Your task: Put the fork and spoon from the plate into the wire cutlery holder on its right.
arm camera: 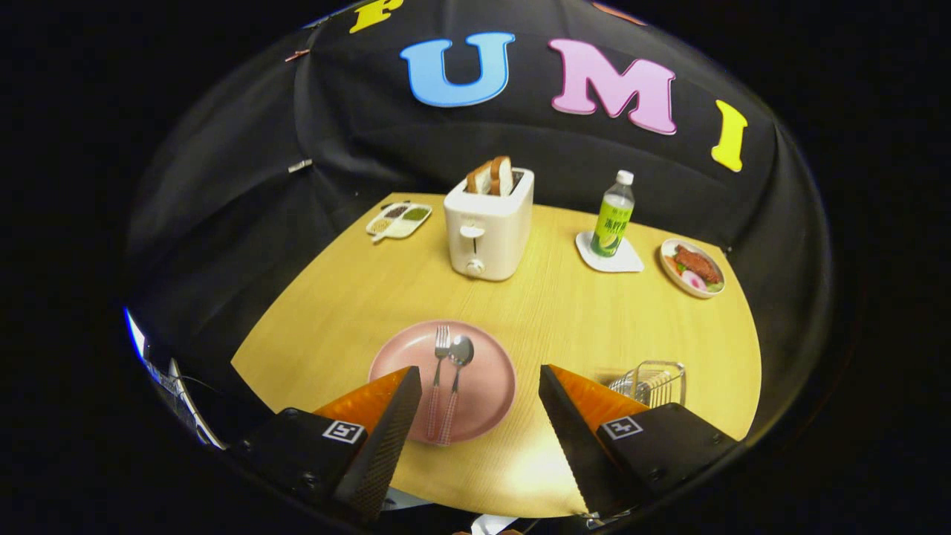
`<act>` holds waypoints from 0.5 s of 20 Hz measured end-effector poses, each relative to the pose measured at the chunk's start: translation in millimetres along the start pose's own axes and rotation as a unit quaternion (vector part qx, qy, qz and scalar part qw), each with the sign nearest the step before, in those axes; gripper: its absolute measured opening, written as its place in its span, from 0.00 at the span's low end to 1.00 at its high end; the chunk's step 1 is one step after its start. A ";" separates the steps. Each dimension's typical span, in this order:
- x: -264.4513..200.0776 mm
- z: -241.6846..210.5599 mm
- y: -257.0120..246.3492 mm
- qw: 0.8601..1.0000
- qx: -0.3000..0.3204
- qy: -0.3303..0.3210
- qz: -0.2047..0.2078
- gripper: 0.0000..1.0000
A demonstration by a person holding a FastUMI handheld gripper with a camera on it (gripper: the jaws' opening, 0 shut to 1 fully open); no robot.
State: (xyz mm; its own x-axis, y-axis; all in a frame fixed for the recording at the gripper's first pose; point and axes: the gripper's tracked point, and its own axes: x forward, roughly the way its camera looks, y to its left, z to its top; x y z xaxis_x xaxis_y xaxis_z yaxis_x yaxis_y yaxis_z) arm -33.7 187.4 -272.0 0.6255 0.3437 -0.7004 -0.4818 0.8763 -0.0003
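Pink plate (487,401) rests on the wooden table (565,312), just ahead of the gripper (480,383). The fork (437,375) and spoon (456,379) lie side by side on the plate, heads pointing away toward the toaster (488,227), patterned handles toward the fingers. The two utensils are close together, possibly touching along the handles. The wire cutlery holder (654,383) stands to the right of the plate, partly hidden behind the right finger.

The gripper is spread wide and holds nothing; its fingers flank the handle ends from above, clear of the plate.

Step in hand: approach for the first pick. Recommended procedure: select one utensil only. The spoon lies on the side nearer the holder, so taking it first is probably the cleaner option. Lower the fingers to straddle a single handle, then close across its width. Keep one finger in the gap between the handles so the fork is not dragged. Flat metal on a smooth plate is likely to slide; close slowly and lift straight up before moving right.
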 end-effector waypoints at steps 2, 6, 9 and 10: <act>9.2 -11.6 4.5 1.000 -0.011 0.019 0.003 0.99; 30.3 -39.7 11.5 0.997 -0.042 0.057 0.009 0.99; 47.7 -59.8 18.6 0.995 -0.048 0.090 0.019 0.93; 53.0 -63.9 20.2 0.994 -0.050 0.097 0.020 0.91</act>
State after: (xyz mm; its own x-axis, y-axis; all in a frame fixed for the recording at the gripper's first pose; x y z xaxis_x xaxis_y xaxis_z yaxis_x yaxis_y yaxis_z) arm -49.4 201.7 -354.8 0.4797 0.2976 -0.8254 -0.5679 0.8224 -0.0336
